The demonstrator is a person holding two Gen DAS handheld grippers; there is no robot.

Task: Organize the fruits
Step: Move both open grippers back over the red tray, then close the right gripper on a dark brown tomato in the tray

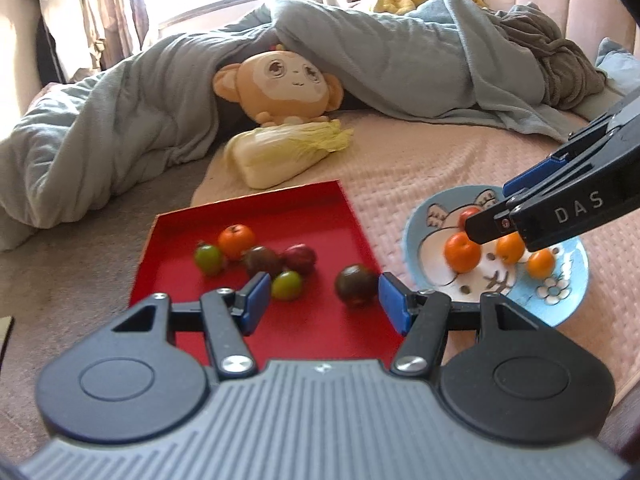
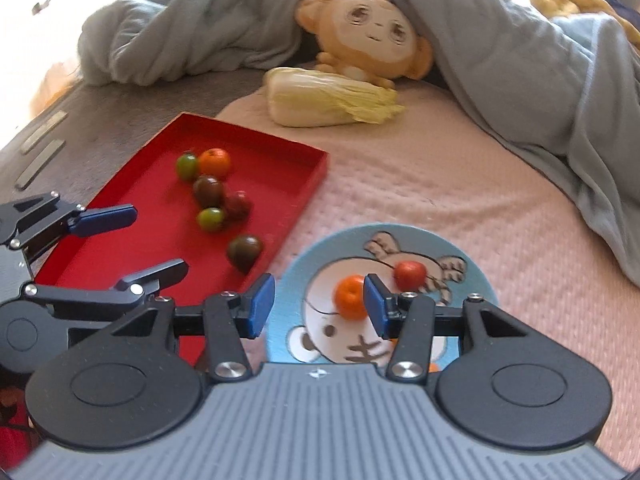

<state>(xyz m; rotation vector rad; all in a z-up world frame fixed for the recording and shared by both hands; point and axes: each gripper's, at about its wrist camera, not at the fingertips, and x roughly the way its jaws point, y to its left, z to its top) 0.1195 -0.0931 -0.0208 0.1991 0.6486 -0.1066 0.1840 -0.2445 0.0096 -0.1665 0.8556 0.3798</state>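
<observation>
- Six fruits lie in the tray, ahead of my left tongs, which are released and empty; the dark one sits just by their right pad.
- Four sit on the plate, under my right tongs. Those are spread too, grasping nothing, an orange one touching the right pad.
- I judge oranges and reds are being gathered on the plate, so the tray's orange one looks due next.
- Bedding is soft, so round fruit may roll.
</observation>
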